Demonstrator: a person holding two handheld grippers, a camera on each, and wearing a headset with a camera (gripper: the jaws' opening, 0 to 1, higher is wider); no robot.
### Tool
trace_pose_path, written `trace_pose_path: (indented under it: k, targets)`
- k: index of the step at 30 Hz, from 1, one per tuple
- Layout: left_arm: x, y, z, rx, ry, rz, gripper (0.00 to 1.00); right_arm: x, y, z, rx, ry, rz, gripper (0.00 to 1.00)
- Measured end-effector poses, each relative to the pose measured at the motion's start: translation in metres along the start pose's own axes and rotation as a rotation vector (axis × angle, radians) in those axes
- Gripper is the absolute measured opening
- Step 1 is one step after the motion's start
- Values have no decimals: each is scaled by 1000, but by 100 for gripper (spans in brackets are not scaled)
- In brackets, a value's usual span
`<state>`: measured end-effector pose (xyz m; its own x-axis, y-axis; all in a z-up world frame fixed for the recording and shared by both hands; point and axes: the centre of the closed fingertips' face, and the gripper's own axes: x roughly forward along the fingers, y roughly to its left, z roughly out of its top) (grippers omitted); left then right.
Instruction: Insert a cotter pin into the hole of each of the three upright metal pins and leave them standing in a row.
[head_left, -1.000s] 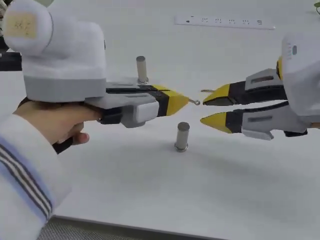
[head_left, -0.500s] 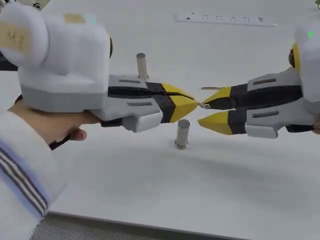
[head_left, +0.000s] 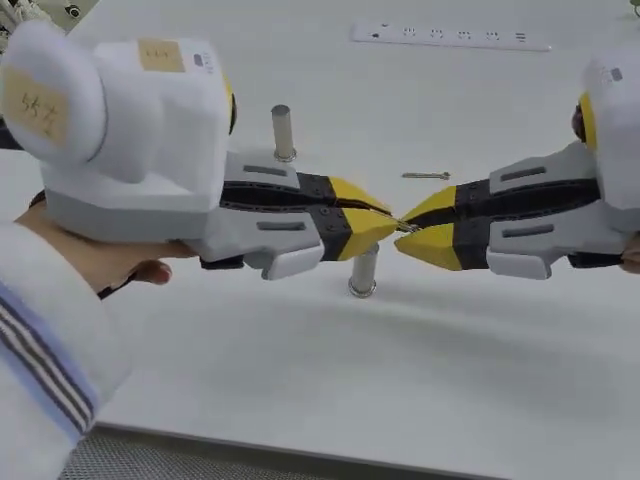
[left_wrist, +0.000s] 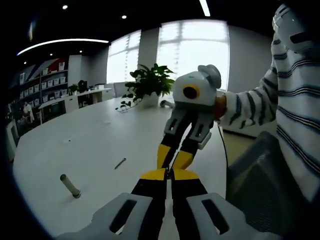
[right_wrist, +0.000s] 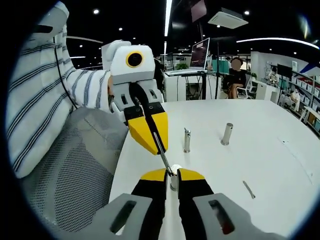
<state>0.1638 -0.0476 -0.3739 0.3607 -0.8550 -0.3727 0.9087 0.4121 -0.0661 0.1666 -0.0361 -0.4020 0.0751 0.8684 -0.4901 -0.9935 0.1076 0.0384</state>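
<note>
Left tool (head_left: 388, 222), right tool (head_left: 402, 232) both pinch cotter pin (right_wrist: 160, 145), well inside table edge (head_left: 300, 445).

Left yellow-tipped grey gripper (head_left: 386, 216) and right yellow-tipped grey gripper (head_left: 403, 232) meet tip to tip, held level, both sets of jaws pinched on one thin metal cotter pin (right_wrist: 161, 149); the person's left hand (head_left: 95, 255) clasps its handle.

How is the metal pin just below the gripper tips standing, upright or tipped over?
Upright: in the head view the metal pin stands on its base on the table, with its shaft vertical.
</note>
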Motion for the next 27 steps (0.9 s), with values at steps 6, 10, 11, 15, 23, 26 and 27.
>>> trace_pose_path:
  k: [6,10,11,15,23,26,27]
  targets:
    - [-2,6,-3,3,5,-13,0,-1,3,-1,-6,1,17,0]
    - [-2,5,-7,24,23,-32,0,-3,6,-2,-15,10,25,0]
    - [-2,4,-8,29,29,-38,0,-4,7,-2,-17,11,28,0]
    - [-2,0,-12,24,44,-60,0,-6,12,-4,-40,20,42,0]
    - [1,-1,-16,-13,58,-66,0,-12,13,-4,-75,23,49,0]
    - [3,3,-16,19,49,-43,2,-12,14,-4,-88,40,47,0]
    - [3,5,-15,44,42,-32,3,-12,15,-4,-91,44,48,0]
